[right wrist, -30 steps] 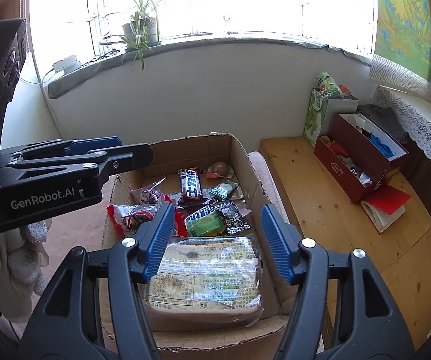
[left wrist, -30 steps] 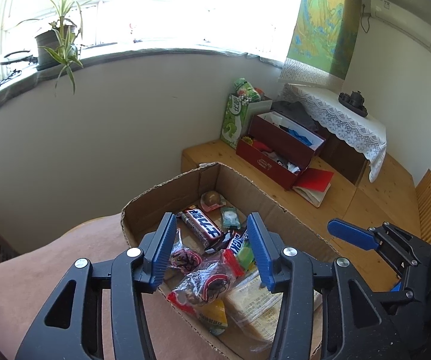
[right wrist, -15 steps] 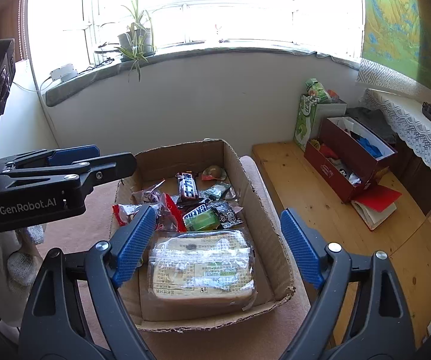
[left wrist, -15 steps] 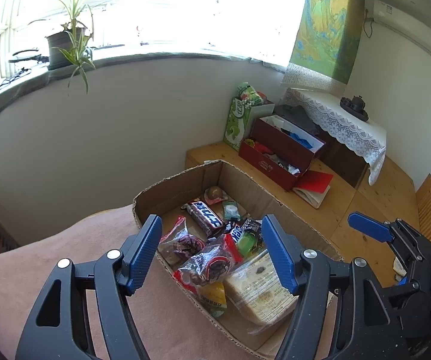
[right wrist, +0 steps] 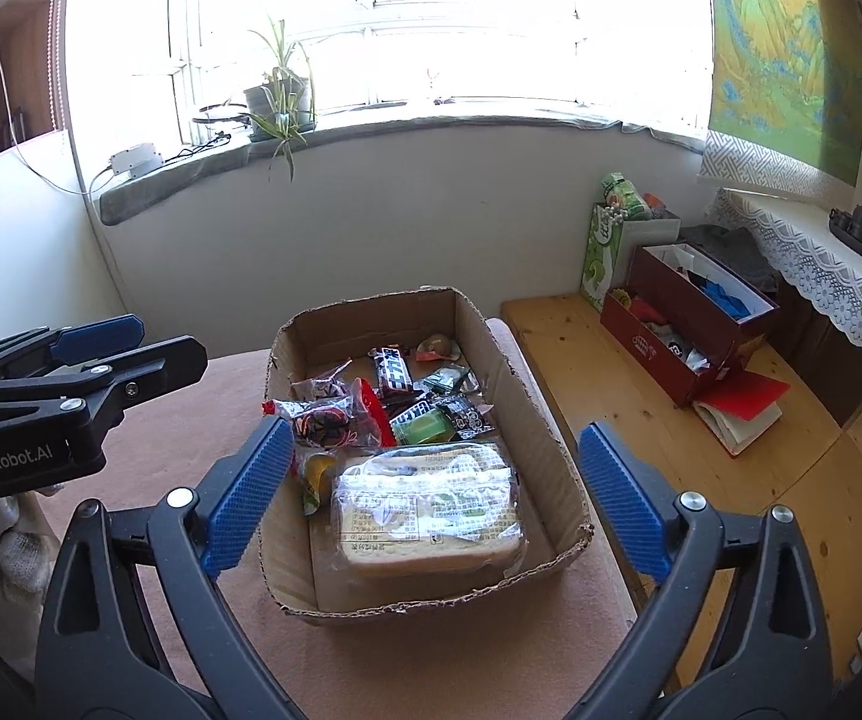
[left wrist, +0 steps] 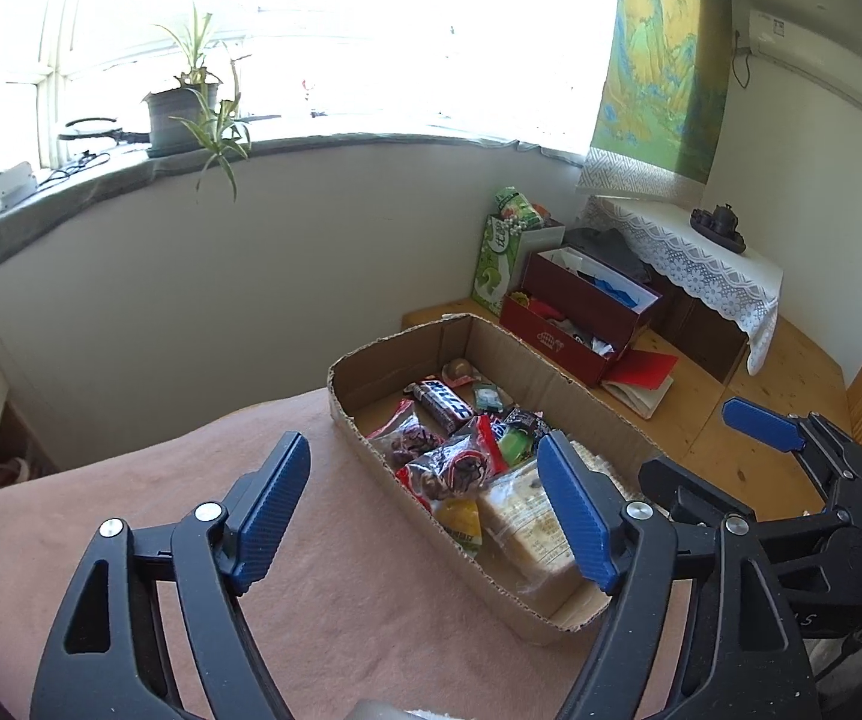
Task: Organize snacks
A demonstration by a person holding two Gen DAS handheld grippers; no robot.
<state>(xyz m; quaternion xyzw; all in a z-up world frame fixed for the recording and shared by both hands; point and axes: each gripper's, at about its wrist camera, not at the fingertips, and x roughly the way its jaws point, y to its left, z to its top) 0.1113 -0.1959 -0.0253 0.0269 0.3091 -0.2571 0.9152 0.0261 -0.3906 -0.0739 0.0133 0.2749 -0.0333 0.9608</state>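
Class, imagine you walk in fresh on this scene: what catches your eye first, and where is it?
First, the open cardboard box of snacks on the pink cloth, with a big wrapped loaf of bread at its near end. Behind it, a potted plant stands on the bright window ledge. To the right, a dark red box sits on a wooden bench.

I am counting one cardboard box (right wrist: pixel 527 408) holding one big wrapped bread loaf (right wrist: pixel 431 510), one dark chocolate bar (right wrist: pixel 394 371), two red-edged clear snack bags (left wrist: pixel 455 471), and one yellow packet (left wrist: pixel 461 519). Far right, I am seeing two red boxes (right wrist: pixel 659 342) and one potted plant (right wrist: pixel 278 96).
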